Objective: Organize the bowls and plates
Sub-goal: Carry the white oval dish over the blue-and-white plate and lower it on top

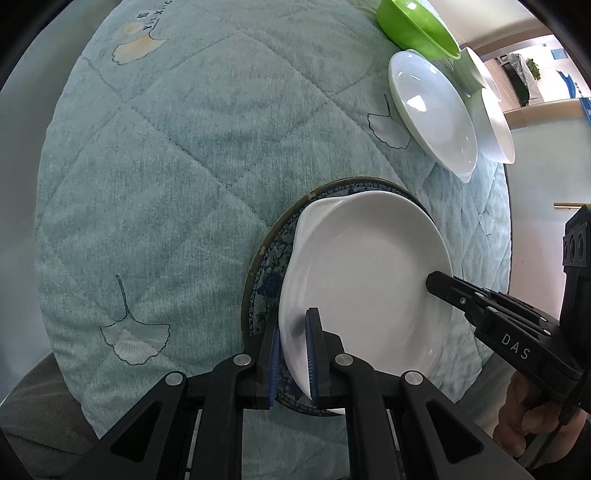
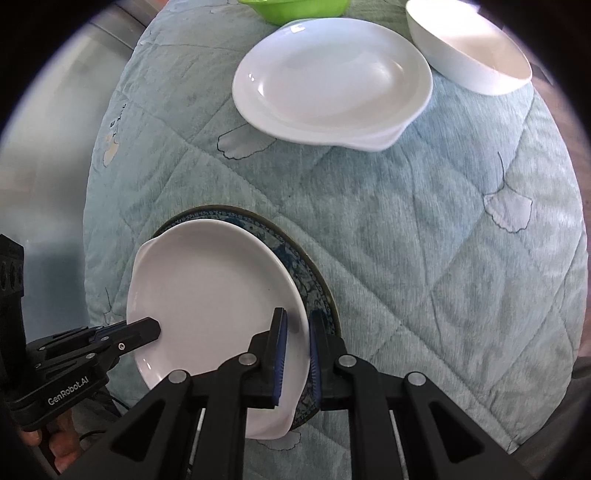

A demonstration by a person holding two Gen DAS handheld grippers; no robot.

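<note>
A teal quilted cover (image 1: 192,155) with stitched diamond lines and outlined ginkgo leaves (image 1: 133,332) spreads over the desk. One leaf (image 1: 138,46) near the far edge is tan, with small lettering beside it. To the left of the cover lies a pale grey, blurred surface (image 2: 44,147). Past the far right edge, the left wrist view shows a bright room: a cream wall (image 1: 495,22), a wood-toned band (image 1: 546,112), a small green plant (image 1: 533,68) and blue shapes (image 1: 570,83) on a white surface. Daylight falls soft and even over the cloth.
</note>
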